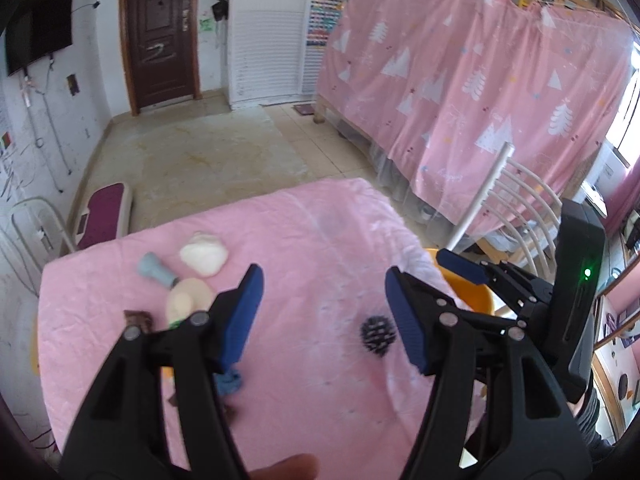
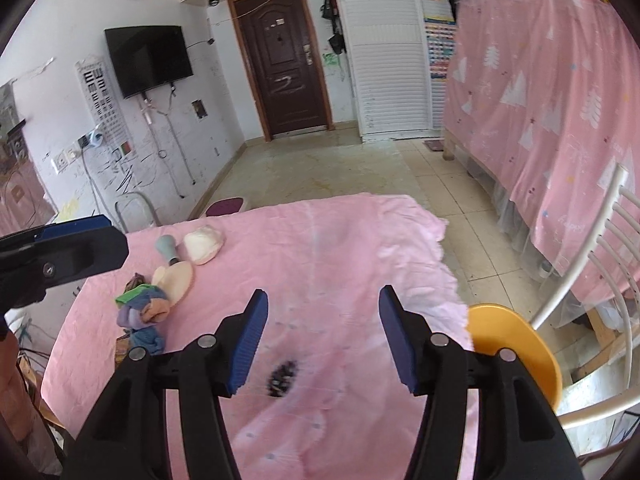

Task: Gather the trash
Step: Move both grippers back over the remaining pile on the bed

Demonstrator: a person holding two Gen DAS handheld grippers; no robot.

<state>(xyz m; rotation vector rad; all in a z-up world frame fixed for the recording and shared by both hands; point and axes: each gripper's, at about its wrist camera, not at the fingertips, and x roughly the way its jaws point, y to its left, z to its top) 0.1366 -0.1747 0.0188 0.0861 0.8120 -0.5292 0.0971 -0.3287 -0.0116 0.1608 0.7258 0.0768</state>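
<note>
On pink-clothed table [image 2: 340, 240], trash uncollected — dark spiky pinecone [image 1: 378, 336] nearest, soft pile far left. Your left gripper [image 1: 324, 316] and right gripper [image 2: 320, 340] half-open, both empty. Orange bin [image 2: 516, 344] waits at table edge.

Dark spiky thing [image 2: 283, 378] — perhaps pinecone — blurred

table [image 2: 340, 240], pink cloth | pinecone [image 2: 283, 376] | shells [image 2: 203, 245] | bulb [image 2: 168, 249] | rags [image 2: 144, 312]
</note>
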